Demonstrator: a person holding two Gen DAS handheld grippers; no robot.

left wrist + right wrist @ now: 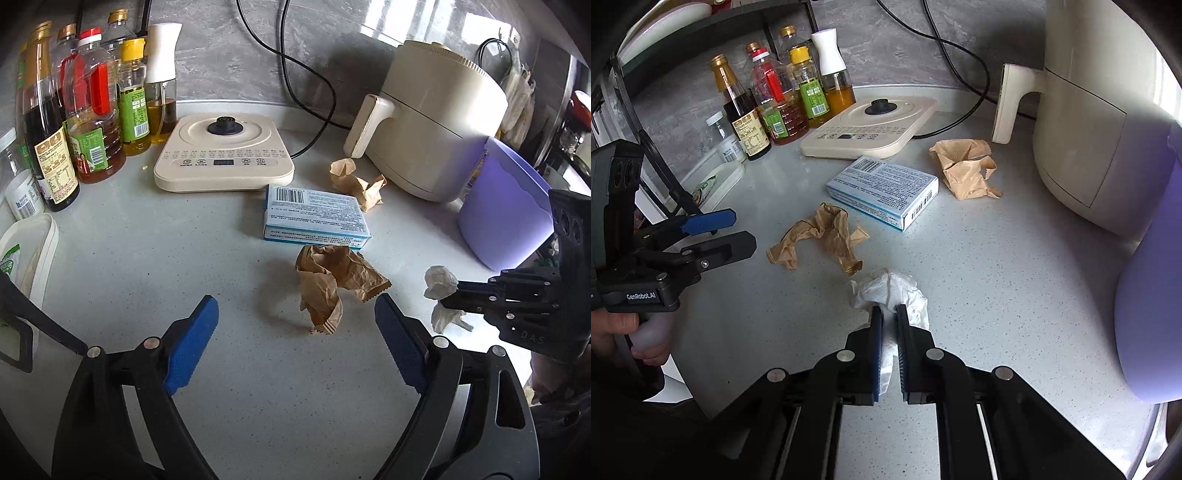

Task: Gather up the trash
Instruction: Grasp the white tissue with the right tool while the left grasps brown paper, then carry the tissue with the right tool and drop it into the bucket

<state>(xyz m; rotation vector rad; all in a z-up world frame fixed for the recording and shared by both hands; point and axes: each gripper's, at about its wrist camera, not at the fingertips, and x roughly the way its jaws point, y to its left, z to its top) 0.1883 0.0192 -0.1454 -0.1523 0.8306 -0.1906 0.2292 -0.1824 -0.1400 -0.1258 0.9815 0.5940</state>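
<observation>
My right gripper (889,312) is shut on a crumpled white tissue (894,291) and holds it just above the counter; both show in the left wrist view too, gripper (452,291) and tissue (439,282). My left gripper (295,306) is open and empty, low over the counter, just short of a crumpled brown paper wrapper (332,280), which also shows in the right wrist view (827,236). A second brown wrapper (356,182) (967,166) lies by the air fryer. A blue-and-white carton (314,218) (886,188) lies between them.
A purple bin (506,210) (1152,295) stands at the right by a cream air fryer (436,110) (1100,110). A cream induction base (221,155) and several oil and sauce bottles (92,110) stand at the back left. A white tray (33,251) sits left.
</observation>
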